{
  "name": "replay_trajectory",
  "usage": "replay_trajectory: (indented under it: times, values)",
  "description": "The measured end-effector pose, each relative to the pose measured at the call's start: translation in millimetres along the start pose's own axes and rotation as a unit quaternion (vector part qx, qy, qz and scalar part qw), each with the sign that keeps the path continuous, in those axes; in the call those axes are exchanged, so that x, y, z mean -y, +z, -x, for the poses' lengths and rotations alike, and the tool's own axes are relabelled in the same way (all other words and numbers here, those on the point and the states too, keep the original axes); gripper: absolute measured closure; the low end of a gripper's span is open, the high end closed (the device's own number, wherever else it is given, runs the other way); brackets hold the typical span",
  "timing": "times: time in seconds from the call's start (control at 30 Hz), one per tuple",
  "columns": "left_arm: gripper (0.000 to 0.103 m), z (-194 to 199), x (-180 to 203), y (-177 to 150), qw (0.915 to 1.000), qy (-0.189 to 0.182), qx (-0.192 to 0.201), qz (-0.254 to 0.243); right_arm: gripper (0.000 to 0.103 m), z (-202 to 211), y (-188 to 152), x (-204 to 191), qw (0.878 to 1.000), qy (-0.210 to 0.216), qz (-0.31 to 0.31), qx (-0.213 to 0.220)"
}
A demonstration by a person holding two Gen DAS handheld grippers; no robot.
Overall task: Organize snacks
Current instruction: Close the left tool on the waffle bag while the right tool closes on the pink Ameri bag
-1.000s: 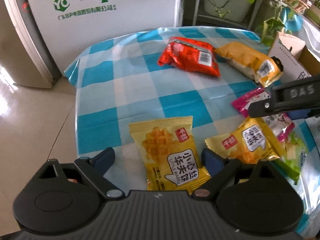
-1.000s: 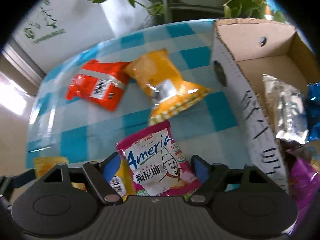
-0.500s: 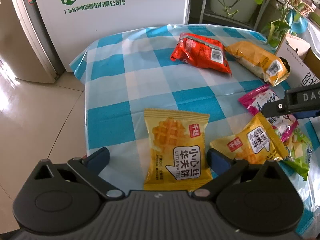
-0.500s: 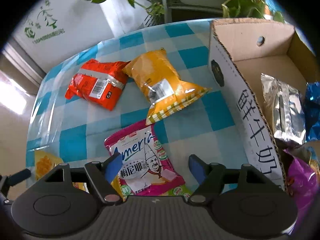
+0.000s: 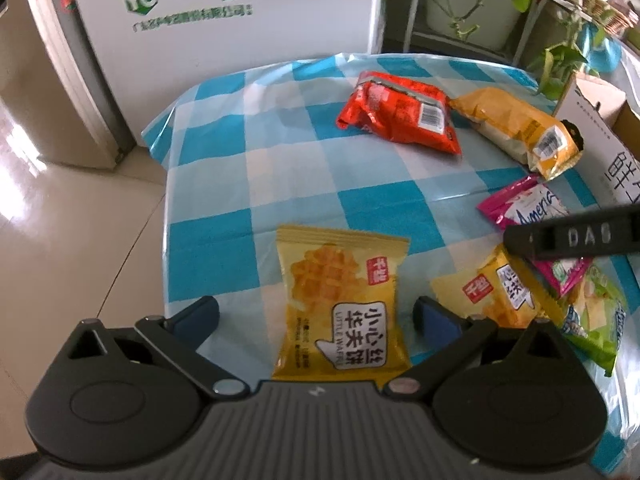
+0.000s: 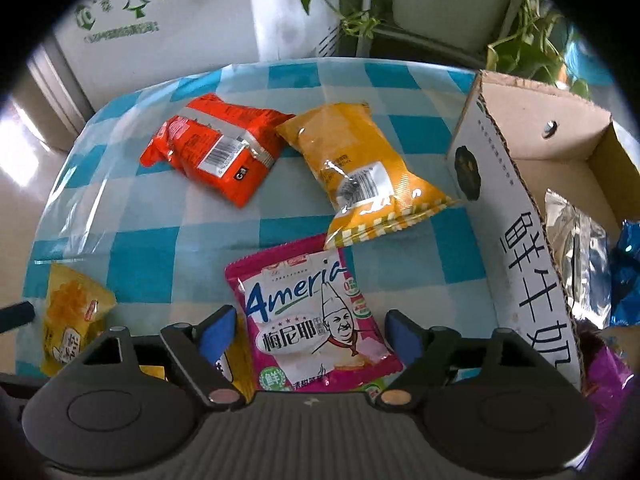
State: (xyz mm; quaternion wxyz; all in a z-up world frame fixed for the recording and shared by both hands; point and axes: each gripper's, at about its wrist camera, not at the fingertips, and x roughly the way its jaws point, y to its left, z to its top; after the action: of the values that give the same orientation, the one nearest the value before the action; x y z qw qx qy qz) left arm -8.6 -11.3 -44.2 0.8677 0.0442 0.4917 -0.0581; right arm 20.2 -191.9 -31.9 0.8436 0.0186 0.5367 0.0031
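Note:
My left gripper (image 5: 316, 316) stands wide open over a yellow waffle packet (image 5: 340, 308) that lies flat on the checked tablecloth (image 5: 280, 152); neither pad touches it. My right gripper (image 6: 310, 336) is open around a pink Ameria packet (image 6: 316, 312), its blue pads just off the packet's two sides. In the left wrist view that right gripper (image 5: 572, 236) shows as a black bar over the pink packet (image 5: 524, 204). A second yellow waffle packet (image 5: 496, 292) and a green packet (image 5: 592, 320) lie partly under the pink one.
A red packet (image 6: 216, 148) and an orange packet (image 6: 360, 172) lie further back. A cardboard box (image 6: 520, 240) at the right holds silver (image 6: 576, 248), blue (image 6: 628, 272) and purple (image 6: 608, 372) packets. The table's left edge drops to a tiled floor (image 5: 72, 248). Plants stand behind.
The left jaws have spread wider around the waffle packet. The right gripper has shifted and rolled a little, and the pink packet now sits centred between its fingers.

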Motion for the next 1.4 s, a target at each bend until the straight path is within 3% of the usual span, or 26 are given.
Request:
replay_trajectory:
  times: [0.23,0.33,0.67,0.77,0.83,1.0,1.4]
  values:
    - [0.000,-0.9,4.5,3.0,1.0000,-0.003,0.001,-0.006,0.036,3.8,5.2,28.9,0.997,0.019,-0.080,0.011]
    - [0.000,-0.9,3.9,3.2,1.0000,-0.006,0.000,-0.006,0.037,4.0,4.9,31.5,0.996,0.016,-0.089,0.015]
    - [0.002,-0.3,5.2,3.3,0.9999,-0.007,0.004,-0.009,0.037,1.6,-1.9,6.7,1.000,-0.021,-0.015,0.014]
    - [0.012,2.8,6.4,3.4,0.9997,-0.014,0.012,-0.015,0.045,3.6,-1.7,8.1,1.000,-0.015,-0.017,0.014]
    - [0.028,6.3,9.0,4.1,0.9992,-0.019,0.023,-0.025,0.046,5.2,-2.1,7.7,1.000,-0.011,-0.013,0.014]
    - [0.048,10.1,9.5,6.6,0.9989,-0.027,0.028,-0.027,0.046,14.9,-0.7,7.6,0.999,-0.007,-0.011,0.029]
    - [0.051,14.7,-6.5,11.4,0.9982,-0.047,0.033,0.019,0.046,33.5,3.7,12.9,0.999,0.012,-0.018,0.049]
